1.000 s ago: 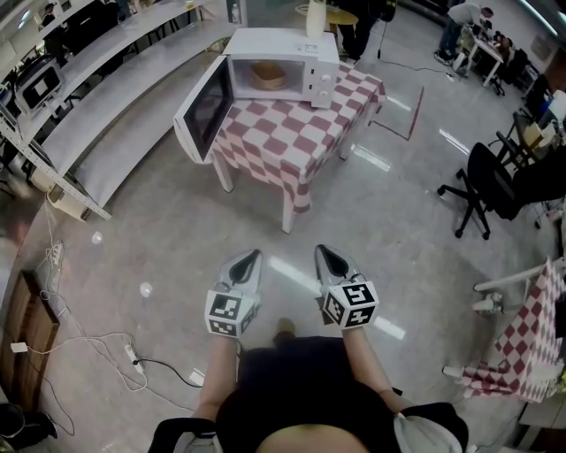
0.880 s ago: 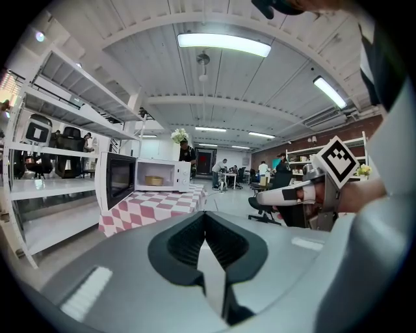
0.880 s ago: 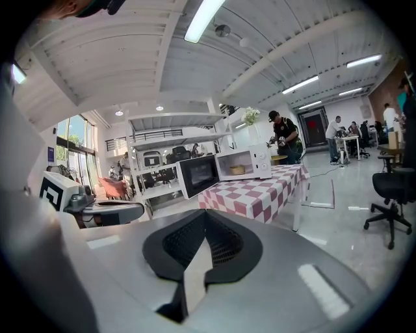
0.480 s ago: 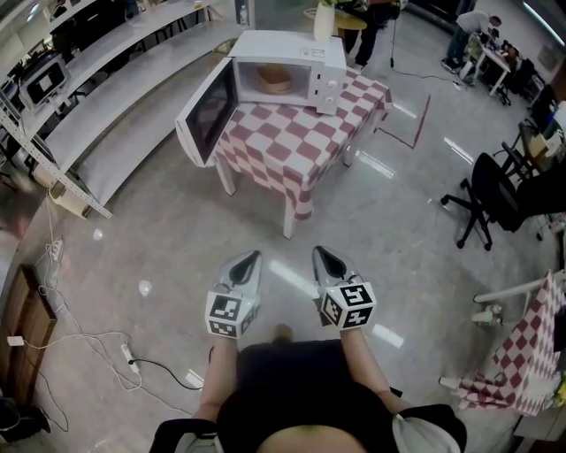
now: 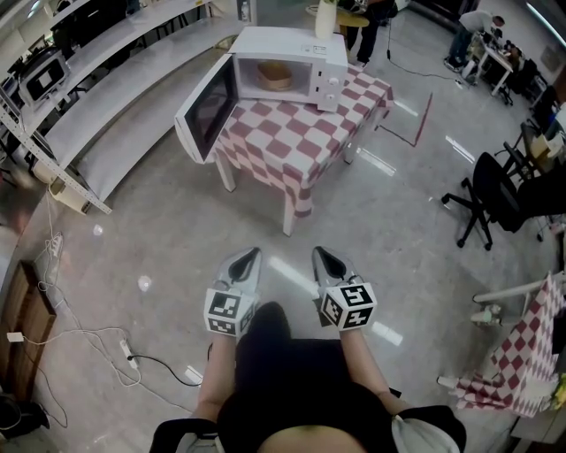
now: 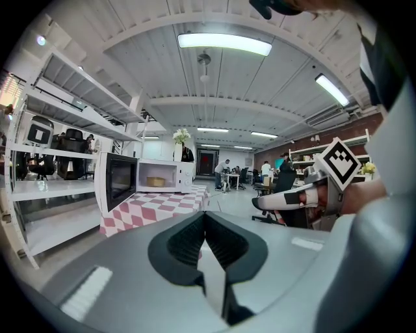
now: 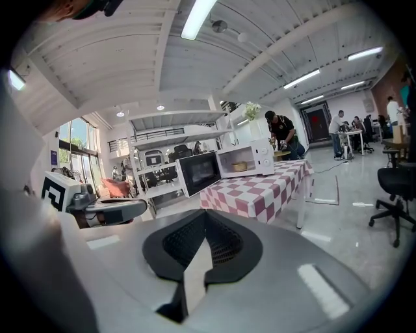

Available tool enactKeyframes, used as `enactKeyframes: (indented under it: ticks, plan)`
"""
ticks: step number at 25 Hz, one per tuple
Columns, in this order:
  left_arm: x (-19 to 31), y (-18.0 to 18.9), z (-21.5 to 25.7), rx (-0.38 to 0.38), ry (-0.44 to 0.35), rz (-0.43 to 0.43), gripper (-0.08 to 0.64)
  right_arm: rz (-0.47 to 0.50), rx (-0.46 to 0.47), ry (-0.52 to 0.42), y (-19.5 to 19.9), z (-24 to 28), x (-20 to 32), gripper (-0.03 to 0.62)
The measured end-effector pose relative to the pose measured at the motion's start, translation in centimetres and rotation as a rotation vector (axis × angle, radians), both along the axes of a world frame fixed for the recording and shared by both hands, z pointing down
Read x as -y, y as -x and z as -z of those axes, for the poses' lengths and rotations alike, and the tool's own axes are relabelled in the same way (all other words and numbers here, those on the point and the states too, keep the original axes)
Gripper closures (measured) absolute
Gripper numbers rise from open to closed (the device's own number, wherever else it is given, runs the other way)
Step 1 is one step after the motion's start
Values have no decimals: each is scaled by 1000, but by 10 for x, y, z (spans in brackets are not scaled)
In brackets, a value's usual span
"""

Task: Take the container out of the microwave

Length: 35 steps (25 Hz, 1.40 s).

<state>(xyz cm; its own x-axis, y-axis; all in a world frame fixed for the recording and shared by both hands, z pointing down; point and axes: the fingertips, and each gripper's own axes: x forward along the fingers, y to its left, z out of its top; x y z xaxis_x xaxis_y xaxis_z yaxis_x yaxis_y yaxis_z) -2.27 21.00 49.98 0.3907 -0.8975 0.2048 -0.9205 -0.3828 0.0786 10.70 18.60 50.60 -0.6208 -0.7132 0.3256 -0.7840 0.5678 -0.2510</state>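
Note:
A white microwave (image 5: pixel 287 60) stands on a table with a red-and-white checked cloth (image 5: pixel 287 142), its door (image 5: pixel 205 110) swung wide open to the left. Inside sits a tan, round container (image 5: pixel 274 76), which also shows small in the left gripper view (image 6: pixel 155 181) and the right gripper view (image 7: pixel 240 166). Both grippers are held side by side at waist height, well short of the table. The left gripper (image 5: pixel 254 255) is shut and empty, and so is the right gripper (image 5: pixel 317 252). Each gripper view shows its own jaws meeting at the tip (image 6: pixel 205 214) (image 7: pixel 205 214).
Long white shelving (image 5: pixel 106 97) runs along the left. A white vase (image 5: pixel 325 18) stands on the microwave. A black office chair (image 5: pixel 485 188) is at the right, another checked table (image 5: pixel 522 349) at the lower right. Cables and a power strip (image 5: pixel 131 356) lie on the floor at the lower left.
The table and microwave have shifted slightly in the head view. A dark leg now shows between the two grippers. Both grippers stay shut and side by side.

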Motion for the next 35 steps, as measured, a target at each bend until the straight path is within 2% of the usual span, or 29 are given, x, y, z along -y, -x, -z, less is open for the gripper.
enactKeyframes:
  ticks: [20, 35]
  plan:
    - [4, 7, -3, 13, 22, 6, 549, 6, 18, 43, 6, -10, 3, 592]
    - [58, 20, -4, 3, 36, 0, 549, 5, 12, 46, 19, -9, 55, 592]
